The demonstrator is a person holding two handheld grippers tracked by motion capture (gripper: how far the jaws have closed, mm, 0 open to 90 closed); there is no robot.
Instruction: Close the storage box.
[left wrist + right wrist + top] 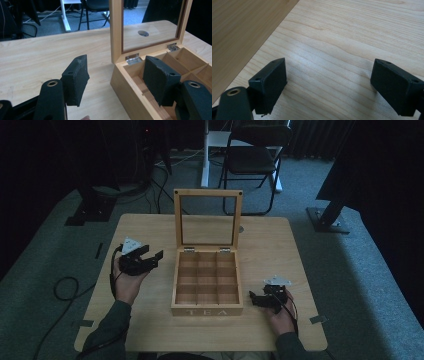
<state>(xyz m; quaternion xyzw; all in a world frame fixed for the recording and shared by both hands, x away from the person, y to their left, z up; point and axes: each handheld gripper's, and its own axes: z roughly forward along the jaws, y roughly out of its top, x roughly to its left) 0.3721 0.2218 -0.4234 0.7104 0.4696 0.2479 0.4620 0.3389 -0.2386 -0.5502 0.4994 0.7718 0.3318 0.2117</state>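
A wooden tea box [207,310] marked "TEA" stands at the table's middle, with bare compartments. Its glass-windowed lid [207,194] stands upright at the back. My left gripper [152,255] is held above the table left of the box, open and holding nothing. In the left gripper view its jaws [117,75] frame the box's near corner [125,82] and the lid hinge [132,58]. My right gripper [255,299] rests low on the table right of the box, open and holding nothing. In the right gripper view the gripper [328,82] spreads over bare tabletop, with the box's side wall [237,30] beside it.
The light wooden table [270,245] has a round hole [241,228] behind the box. A black folding chair [255,155] and a white post stand beyond the table. Cables [65,287] lie on the grey floor at left. Dark stands flank both far corners.
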